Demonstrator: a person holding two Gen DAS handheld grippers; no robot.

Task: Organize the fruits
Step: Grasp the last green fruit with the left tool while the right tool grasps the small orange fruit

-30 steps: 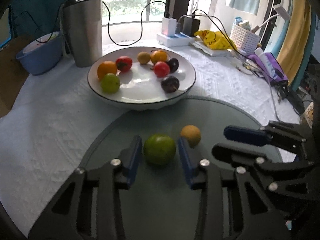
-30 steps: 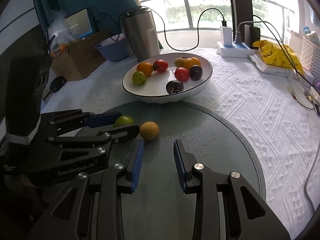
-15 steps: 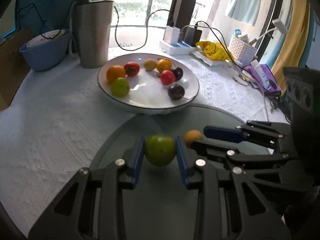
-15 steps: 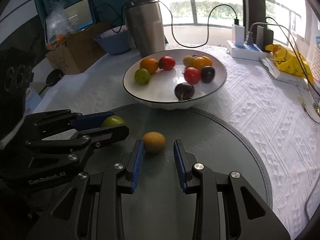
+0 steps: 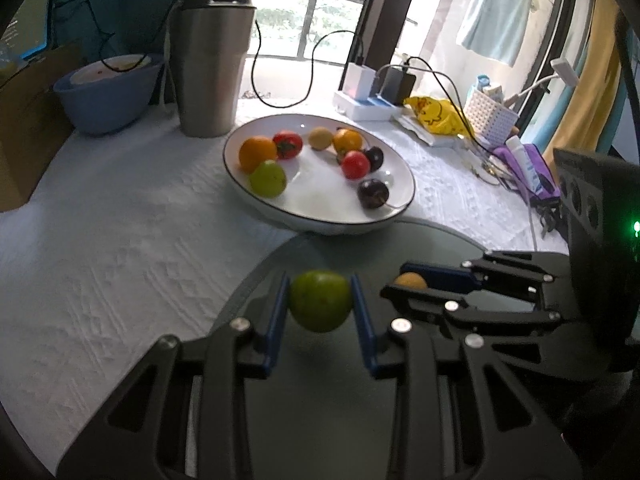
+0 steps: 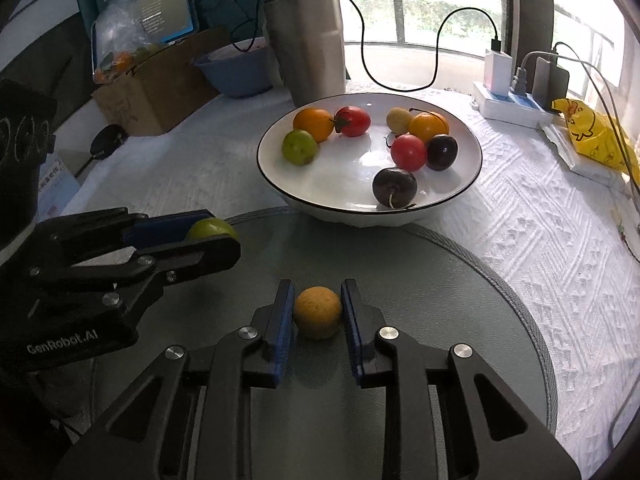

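Both claws have advanced toward the white bowl [image 6: 472, 168] since a second ago, each now pinching a fruit where the right one then stood empty and spread.

Item, green fruit [image 5: 320, 301]: pinched between the blue pads of the left claw [image 5: 320, 312], apparently raised just clear of the grey round mat [image 6: 460, 280]; a second ago it sat on the mat between looser pads.

Item, small orange-yellow fruit [image 6: 318, 312]: caught between the pads of the right claw [image 6: 316, 316], whose jaws have come down to their tightest, over the mat; earlier it lay ahead and left of that claw, untouched.

Item, white bowl: beyond the mat on the white-clothed surface [image 5: 120, 240], holding eight fruits: orange, green, red, yellowish and dark.

Surroundings: steel tumbler [image 6: 306, 40] and blue basin [image 5: 106, 96] behind the bowl; power strip [image 6: 512, 104] to the right.

Handling note, as judgement: carry both fruits level and clear over the bowl's near rim, keep the claws apart, lower into the bare centre, then release low, since round fruit dropped from height would likely roll or knock its neighbours.
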